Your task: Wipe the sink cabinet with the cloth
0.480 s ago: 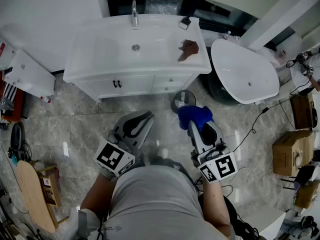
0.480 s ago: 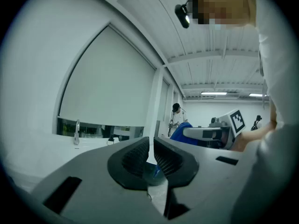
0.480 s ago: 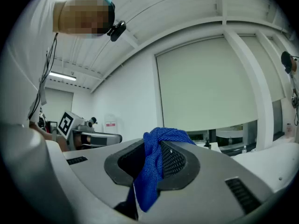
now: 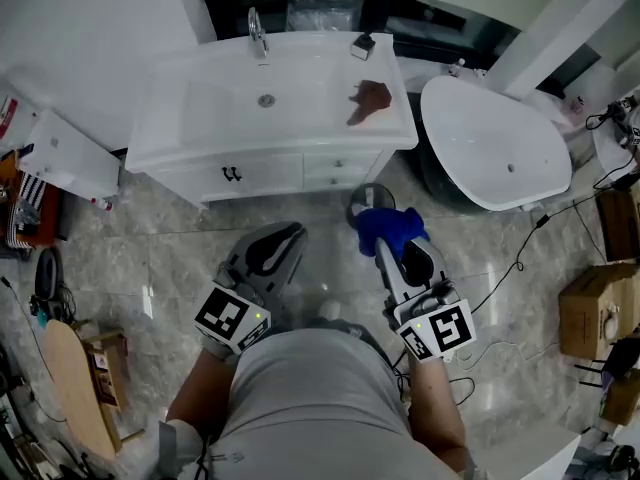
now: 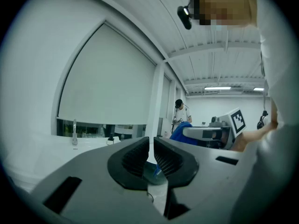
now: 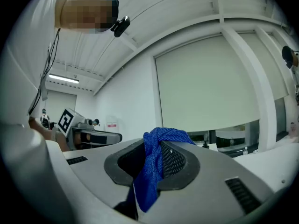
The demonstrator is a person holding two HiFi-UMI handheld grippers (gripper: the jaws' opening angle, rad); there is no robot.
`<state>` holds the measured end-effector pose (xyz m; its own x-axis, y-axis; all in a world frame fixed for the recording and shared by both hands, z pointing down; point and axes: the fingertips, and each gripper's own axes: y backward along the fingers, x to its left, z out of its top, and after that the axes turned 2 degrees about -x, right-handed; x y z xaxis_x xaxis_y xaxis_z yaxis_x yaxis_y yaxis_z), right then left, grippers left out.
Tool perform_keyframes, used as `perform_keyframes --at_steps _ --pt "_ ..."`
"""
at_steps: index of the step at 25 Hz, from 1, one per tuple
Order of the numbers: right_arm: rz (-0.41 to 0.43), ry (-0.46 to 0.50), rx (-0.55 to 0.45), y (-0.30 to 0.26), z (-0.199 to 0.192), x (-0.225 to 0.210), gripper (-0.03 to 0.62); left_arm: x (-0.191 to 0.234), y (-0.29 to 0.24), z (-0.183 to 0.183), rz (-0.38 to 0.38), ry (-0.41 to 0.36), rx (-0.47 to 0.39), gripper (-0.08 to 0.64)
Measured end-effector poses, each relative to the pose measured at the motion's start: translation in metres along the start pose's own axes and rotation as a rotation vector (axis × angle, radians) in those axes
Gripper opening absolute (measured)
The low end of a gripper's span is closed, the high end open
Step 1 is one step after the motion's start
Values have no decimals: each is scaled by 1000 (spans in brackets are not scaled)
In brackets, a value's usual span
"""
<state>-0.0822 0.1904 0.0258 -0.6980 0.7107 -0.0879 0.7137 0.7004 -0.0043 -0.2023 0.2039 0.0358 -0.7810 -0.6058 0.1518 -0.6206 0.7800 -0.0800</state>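
In front of both tongs, across a strip of marbled floor tile [image 4: 150,258], stands the white sink cabinet [image 4: 262,173], well clear of either tip. The right tongs [image 4: 386,236] are clamped on a blue cloth [image 4: 390,224]. In the right gripper view the cloth is bunched between the ribbed pads, rising above the tips and hanging in a fold below them. These tongs point towards the cabinet's right-hand drawers. A round dark object [image 4: 366,202] lies on the floor just beyond the cloth.

The left tongs [image 4: 288,233] sit beside the right pair, on its left. Their jaws are drawn in to a thin slit, with nothing gripped between them. They point towards the cabinet's doors with dark handles [image 4: 232,174].

Further ahead, on the cabinet's top, a faucet [image 4: 256,30] rises at the back rim of the basin [image 4: 225,103]. A crumpled brown thing [image 4: 370,99] lies on the right part of the top, in line with the right tongs. Ahead and to the right of the right tongs stands a white bathtub [image 4: 495,143]. Each pair of tongs carries a marker cube at its rear, left [image 4: 230,318] and right [image 4: 437,330].
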Motion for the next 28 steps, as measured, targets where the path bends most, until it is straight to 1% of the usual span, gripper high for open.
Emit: perform_keyframes --at_steps 3,7,10,14,18,23,25,28 --pt "18 -10 -2 0 -5 -12 72 -4 -11 -4 21 -12 24 18" --pt "23 -55 9 -8 -15 -24 72 -1 -18 -15 37 -17 75 18" --pt "13 -76 36 -20 -26 -33 72 12 -26 -22 35 -15 100 18" --pt "-26 -77 98 -44 -46 -49 72 44 -46 -29 2 2 110 20" --pt "-86 -77 130 -80 -55 -67 72 88 -72 -35 -57 -6 136 20" --pt "-206 -81 165 -117 -67 -88 72 144 -113 -45 -172 16 159 20" --pt "-242 -88 181 -128 -75 -94 72 158 -128 -53 -222 16 179 20" --pt "-299 -100 222 -133 -92 -95 72 163 -148 -69 -328 -15 233 20"
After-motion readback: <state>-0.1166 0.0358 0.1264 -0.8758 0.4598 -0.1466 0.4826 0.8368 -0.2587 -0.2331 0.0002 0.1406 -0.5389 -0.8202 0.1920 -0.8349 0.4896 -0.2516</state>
